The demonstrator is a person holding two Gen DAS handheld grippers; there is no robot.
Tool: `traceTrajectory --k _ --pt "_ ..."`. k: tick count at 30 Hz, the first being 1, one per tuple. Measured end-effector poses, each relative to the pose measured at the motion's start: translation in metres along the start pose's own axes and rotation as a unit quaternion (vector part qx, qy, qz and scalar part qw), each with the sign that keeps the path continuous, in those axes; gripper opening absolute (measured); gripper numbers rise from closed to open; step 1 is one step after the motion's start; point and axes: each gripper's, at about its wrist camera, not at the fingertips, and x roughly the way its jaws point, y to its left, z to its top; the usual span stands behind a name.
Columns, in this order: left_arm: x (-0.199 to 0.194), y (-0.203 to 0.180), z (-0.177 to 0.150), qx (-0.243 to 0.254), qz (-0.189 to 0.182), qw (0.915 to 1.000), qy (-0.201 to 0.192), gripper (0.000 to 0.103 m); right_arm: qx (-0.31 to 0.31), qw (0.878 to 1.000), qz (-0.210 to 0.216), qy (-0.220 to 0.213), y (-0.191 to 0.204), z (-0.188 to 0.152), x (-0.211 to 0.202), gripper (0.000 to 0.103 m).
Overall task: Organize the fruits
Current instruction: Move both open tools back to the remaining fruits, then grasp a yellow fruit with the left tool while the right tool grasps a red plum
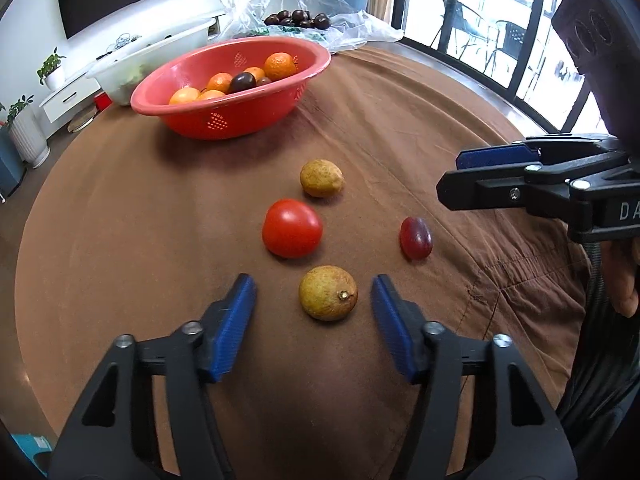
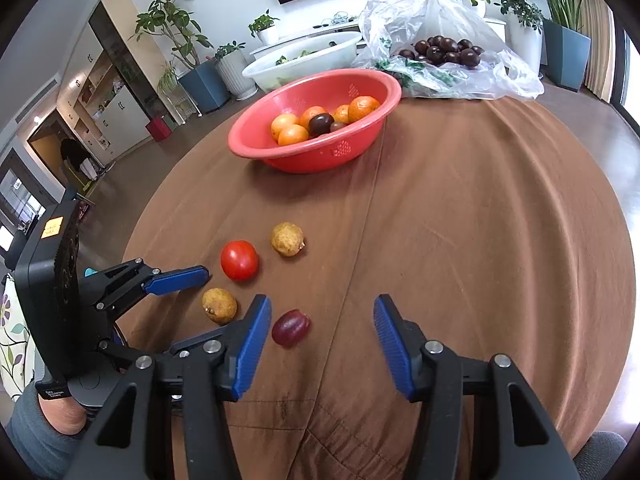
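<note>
While "DA" shows on the right gripper (image 1: 448, 184), both grippers' fingers (image 1: 236, 320) stand spread, gripping nothing.

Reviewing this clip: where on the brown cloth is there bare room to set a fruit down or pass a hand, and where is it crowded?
Free: the cloth right of the red basket, and the strip between basket and nearest yellow fruit. Crowded: the near-left cluster, with the tomato, second yellow fruit and grape, where the left gripper and right gripper both sit.
</note>
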Motion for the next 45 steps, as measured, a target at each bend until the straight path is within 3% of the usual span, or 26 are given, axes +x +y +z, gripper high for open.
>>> traceTrajectory --k 5,24,35,45 --pt "0.002 0.0 0.002 0.003 -0.004 1.0 0.0 0.033 -0.004 1.0 0.001 0.005 0.002 -0.001 0.001 0.055" --pt "-0.012 0.008 -0.006 -0.024 -0.017 0.9994 -0.018 0.028 -0.039 0.998 0.0 0.052 0.033 -0.013 0.022 0.046" --pt "-0.003 -0.003 -0.005 0.004 -0.009 1.0 -0.001 0.028 -0.039 0.997 -0.013 0.059 0.036 -0.017 0.024 0.046" --pt "-0.016 0.005 -0.006 -0.016 -0.018 0.9993 -0.029 0.026 -0.037 0.997 -0.009 0.062 0.038 -0.017 0.024 0.045"
